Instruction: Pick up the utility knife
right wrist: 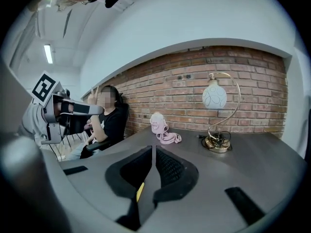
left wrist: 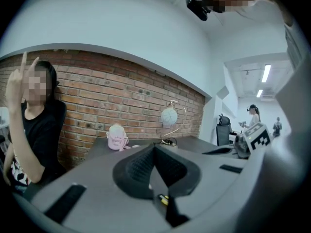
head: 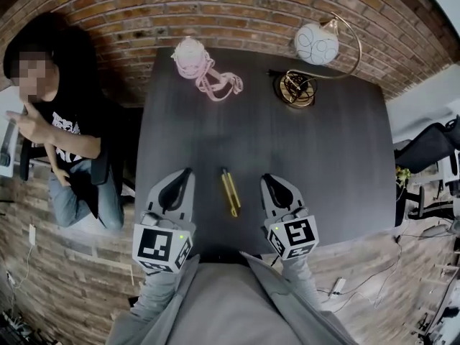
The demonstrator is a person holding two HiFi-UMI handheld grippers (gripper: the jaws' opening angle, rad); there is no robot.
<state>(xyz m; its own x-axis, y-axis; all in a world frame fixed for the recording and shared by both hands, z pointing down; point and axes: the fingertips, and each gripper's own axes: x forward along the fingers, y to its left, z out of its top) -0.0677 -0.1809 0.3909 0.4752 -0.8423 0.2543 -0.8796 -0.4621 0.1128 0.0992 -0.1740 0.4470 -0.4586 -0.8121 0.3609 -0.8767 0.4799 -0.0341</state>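
A slim yellow utility knife [head: 230, 191] lies lengthwise on the dark table [head: 323, 142], near its front edge. My left gripper [head: 183, 174] hovers just to the knife's left and my right gripper [head: 267, 180] just to its right, neither touching it. Both are shut with nothing between their pads. In the left gripper view, the left gripper [left wrist: 154, 149] shows its black pads pressed together, and a sliver of the knife [left wrist: 164, 200] peeks below them. The right gripper [right wrist: 154, 152] looks the same in its own view, with a yellow strip of the knife [right wrist: 140, 191] under the pads.
At the table's far side sit a pink pouch with a looped strap [head: 203, 69] and a gold lamp with a white globe [head: 310, 62]. A person in a black shirt [head: 68, 131] sits by the table's left edge. Office chairs [head: 428, 149] stand to the right.
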